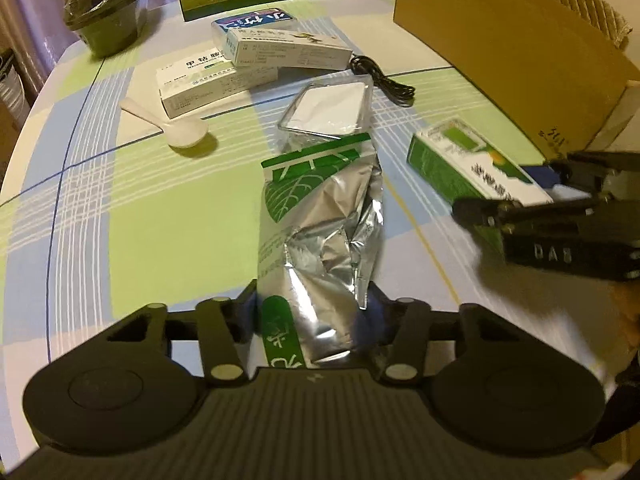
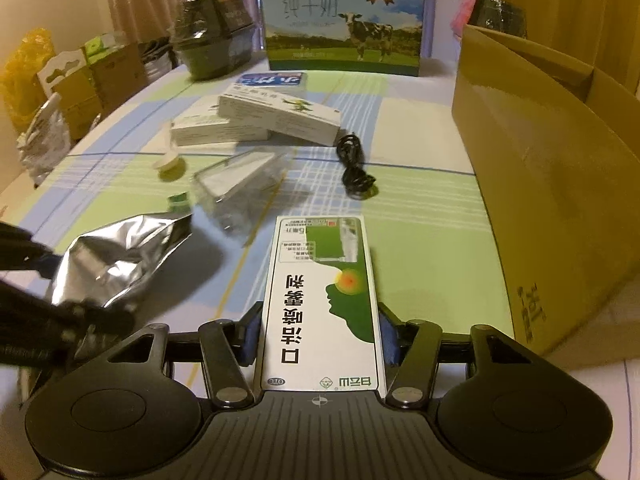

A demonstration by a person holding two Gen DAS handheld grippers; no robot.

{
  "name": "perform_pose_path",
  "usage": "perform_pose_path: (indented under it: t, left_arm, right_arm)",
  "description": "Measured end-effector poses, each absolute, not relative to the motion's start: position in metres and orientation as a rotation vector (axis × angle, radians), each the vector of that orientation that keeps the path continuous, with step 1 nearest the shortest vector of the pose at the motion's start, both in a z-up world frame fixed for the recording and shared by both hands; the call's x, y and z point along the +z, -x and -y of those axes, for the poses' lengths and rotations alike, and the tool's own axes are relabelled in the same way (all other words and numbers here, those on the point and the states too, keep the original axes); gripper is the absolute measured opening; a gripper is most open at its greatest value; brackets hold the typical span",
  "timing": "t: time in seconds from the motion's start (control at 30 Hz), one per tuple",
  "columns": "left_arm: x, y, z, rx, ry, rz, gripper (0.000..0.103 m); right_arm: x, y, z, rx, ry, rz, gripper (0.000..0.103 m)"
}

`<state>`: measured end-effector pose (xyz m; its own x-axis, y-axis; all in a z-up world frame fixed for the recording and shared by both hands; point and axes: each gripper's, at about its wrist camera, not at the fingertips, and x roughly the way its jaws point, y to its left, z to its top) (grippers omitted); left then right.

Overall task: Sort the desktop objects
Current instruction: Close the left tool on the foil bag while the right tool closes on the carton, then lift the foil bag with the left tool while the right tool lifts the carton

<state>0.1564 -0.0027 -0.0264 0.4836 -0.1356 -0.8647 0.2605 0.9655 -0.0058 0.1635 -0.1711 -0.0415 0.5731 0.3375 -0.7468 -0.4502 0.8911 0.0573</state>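
Note:
My left gripper point(image 1: 316, 316) is shut on the lower end of a crumpled silver foil bag point(image 1: 320, 240) with a green label, which stretches away over the checked tablecloth. Seen from the right wrist, that bag point(image 2: 120, 260) and the left gripper point(image 2: 84, 288) are at the left edge. My right gripper point(image 2: 320, 328) is shut on a long green and white medicine box point(image 2: 324, 300), held flat just above the table. The left wrist view has the same box point(image 1: 472, 168) at right in the right gripper point(image 1: 516, 188).
A clear plastic box point(image 1: 332, 108) lies just beyond the bag. Farther back are a white scoop point(image 1: 176, 128), stacked white medicine boxes point(image 1: 288, 48), a black cable point(image 1: 384, 80), a milk carton point(image 2: 344, 20) and wrapped dark bowls point(image 1: 104, 12). A large open cardboard box point(image 2: 552, 184) stands at right.

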Motion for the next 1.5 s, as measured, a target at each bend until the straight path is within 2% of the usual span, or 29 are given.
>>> perform_pose_path:
  t: [0.4,0.63,0.77,0.97,1.5]
  left_arm:
    - [-0.024,-0.107,0.015,-0.268,-0.108,-1.044,0.045]
    - [-0.028,-0.118,0.017,-0.294,-0.152,-1.107,0.053]
    - [-0.03,-0.119,0.021,-0.301,-0.187,-1.112,0.054]
    - [-0.027,-0.114,0.015,-0.277,-0.136,-1.085,0.044]
    - [0.003,-0.075,0.032,-0.253,0.027,-1.026,0.043]
  right_arm:
    - [-0.037,-0.099,0.19,0.449,0.102,-0.822,0.053]
    - [-0.044,-0.096,0.184,0.457,0.171,-0.818,0.053]
    - [-0.046,-0.096,0.181,0.46,0.203,-0.816,0.053]
    - [-0.046,-0.094,0.185,0.459,0.17,-0.81,0.053]
    - [-0.015,-0.061,0.202,0.439,0.091,-0.719,0.053]
